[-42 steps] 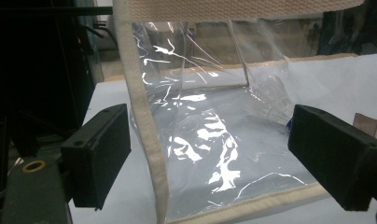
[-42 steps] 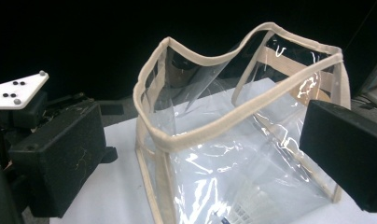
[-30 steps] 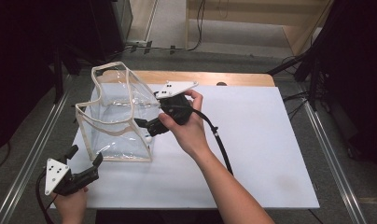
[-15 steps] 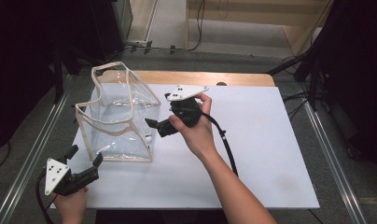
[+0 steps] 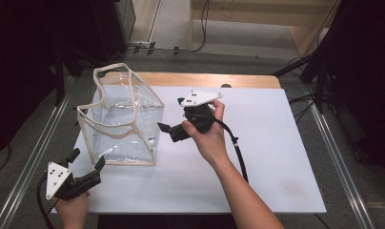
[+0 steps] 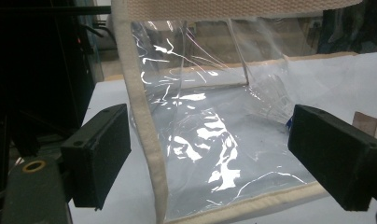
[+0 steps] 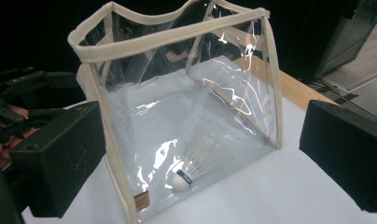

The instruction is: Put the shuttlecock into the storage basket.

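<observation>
The clear bag [image 5: 121, 121] with beige trim stood open on the left part of the white table cover [image 5: 276, 157]. A shuttlecock [image 7: 189, 170] lay inside it, on the bottom, close to the wall that faced the right gripper [image 5: 169, 132]. That gripper hung just beside the bag, its jaws spread wide and empty. The left gripper [image 5: 86, 164] waited near the bag's front corner, also wide open and holding nothing. The transparent wall stood between each gripper and the shuttlecock. Dark equipment [image 5: 47, 38] surrounded the table.
</observation>
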`<state>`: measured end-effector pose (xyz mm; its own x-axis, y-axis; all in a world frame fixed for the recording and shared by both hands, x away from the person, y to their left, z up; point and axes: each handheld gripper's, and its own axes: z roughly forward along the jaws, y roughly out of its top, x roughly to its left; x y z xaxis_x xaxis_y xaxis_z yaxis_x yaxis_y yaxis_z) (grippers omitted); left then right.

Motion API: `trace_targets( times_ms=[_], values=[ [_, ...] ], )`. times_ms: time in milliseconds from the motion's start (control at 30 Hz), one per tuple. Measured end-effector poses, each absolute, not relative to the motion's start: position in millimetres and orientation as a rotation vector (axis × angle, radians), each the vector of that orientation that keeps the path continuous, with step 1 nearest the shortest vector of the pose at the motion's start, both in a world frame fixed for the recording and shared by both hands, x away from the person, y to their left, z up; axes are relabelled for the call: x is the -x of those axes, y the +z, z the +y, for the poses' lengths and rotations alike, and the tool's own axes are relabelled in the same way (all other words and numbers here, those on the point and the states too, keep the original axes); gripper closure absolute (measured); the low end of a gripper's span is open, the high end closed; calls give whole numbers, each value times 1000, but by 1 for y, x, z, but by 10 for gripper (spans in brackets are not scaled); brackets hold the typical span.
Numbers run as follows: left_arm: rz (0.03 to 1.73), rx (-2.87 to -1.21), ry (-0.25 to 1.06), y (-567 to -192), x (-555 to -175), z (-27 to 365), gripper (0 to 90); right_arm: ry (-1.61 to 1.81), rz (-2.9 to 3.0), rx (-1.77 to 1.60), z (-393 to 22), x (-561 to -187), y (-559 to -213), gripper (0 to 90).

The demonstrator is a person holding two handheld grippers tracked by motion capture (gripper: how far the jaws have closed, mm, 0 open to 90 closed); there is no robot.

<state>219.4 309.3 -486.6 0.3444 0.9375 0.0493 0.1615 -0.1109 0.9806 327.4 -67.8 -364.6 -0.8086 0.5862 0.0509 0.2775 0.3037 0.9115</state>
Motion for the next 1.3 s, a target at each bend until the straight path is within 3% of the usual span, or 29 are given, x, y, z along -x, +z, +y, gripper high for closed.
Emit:
trace_targets(
  times_ms=[1300],
  values=[
    [1034,-1545,915,-487,-219,309,137,1461,2155,-951,-132,-309,-415,0]
  ],
)
